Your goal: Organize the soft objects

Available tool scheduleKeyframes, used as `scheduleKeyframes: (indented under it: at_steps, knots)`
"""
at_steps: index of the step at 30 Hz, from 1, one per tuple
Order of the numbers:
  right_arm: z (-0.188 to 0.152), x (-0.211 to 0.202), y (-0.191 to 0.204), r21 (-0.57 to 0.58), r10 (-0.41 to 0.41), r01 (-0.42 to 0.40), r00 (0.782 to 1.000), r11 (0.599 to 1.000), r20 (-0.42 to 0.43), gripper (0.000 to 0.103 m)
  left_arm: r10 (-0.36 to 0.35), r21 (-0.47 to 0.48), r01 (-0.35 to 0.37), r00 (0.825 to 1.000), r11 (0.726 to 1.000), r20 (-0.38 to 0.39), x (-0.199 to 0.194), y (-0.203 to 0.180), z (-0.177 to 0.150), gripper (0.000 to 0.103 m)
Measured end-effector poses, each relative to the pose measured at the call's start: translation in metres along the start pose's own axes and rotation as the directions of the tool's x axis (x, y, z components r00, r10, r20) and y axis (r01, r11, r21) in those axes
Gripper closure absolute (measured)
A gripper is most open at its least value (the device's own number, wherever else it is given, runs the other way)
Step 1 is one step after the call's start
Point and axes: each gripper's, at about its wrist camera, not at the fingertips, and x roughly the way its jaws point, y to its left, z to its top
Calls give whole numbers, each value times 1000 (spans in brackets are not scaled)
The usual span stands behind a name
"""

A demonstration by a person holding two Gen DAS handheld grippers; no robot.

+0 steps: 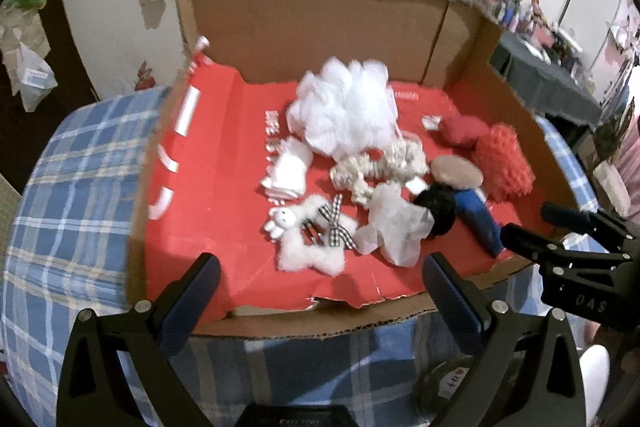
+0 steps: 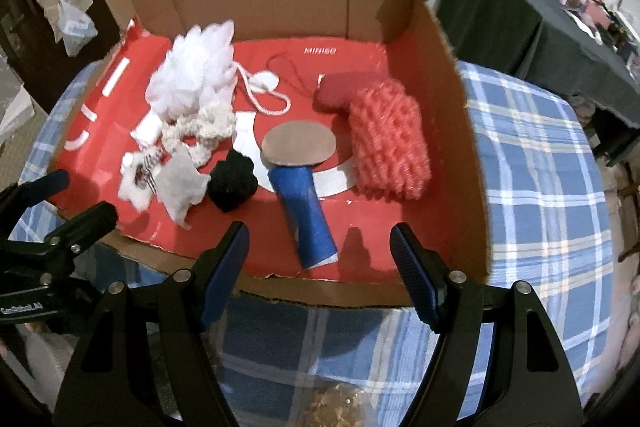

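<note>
Both wrist views are moderately lit from overhead, with dark vignetted corners and strong fisheye bending that curves the cardboard box (image 1: 320, 7) walls and the plaid cloth (image 1: 72, 167) toward the edges. The white mesh puff (image 1: 348, 111) is overexposed and loses its detail, while short soft shadows lie under objects on the red liner (image 2: 360, 227). Slight blur softens everything, most in the background shelves and wall.
</note>
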Motion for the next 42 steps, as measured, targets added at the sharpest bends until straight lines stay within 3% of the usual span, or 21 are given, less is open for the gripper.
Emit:
scheduleKeyframes:
  at_steps: [5, 11, 13, 17, 22, 27, 32, 36, 42]
  knots:
    - [-2, -33, -2, 25, 3, -5, 997, 1000, 73, 31, 13, 5, -14, 993, 1000, 116, -43, 1, -4, 0]
    - [-16, -90, 1, 5, -23, 22, 977, 1000, 213, 27, -7, -1, 7, 958, 1000, 286, -107, -2, -29, 0]
    - [-28, -109, 4, 0, -3, 3, 967, 1000, 254, 19, -24, -4, 27, 946, 1000, 324, -123, -4, -42, 0]
    - [-61, -140, 13, -24, 16, -8, 940, 1000, 340, 13, -56, 8, 57, 920, 998, 387, -150, -9, -75, 0]
    - [-110, -162, 27, -51, 58, -41, 916, 998, 397, 9, -59, 18, 57, 902, 998, 427, -161, -15, -117, 0]
    - [-155, -153, 38, -54, 50, -31, 913, 998, 405, 8, -37, 11, 36, 921, 999, 387, -145, -18, -153, 0]
    - [-183, -118, 32, -13, 16, -12, 935, 1000, 353, 8, -17, 27, 9, 949, 1000, 313, -110, -22, -176, 0]
    - [-191, -79, 24, 7, -22, 21, 960, 1000, 281, 8, -1, 30, -7, 973, 1000, 230, -77, -26, -187, 0]
    - [-198, -50, 16, 33, -45, 39, 974, 999, 222, 8, 21, 12, -24, 987, 1000, 157, -45, -25, -191, 0]
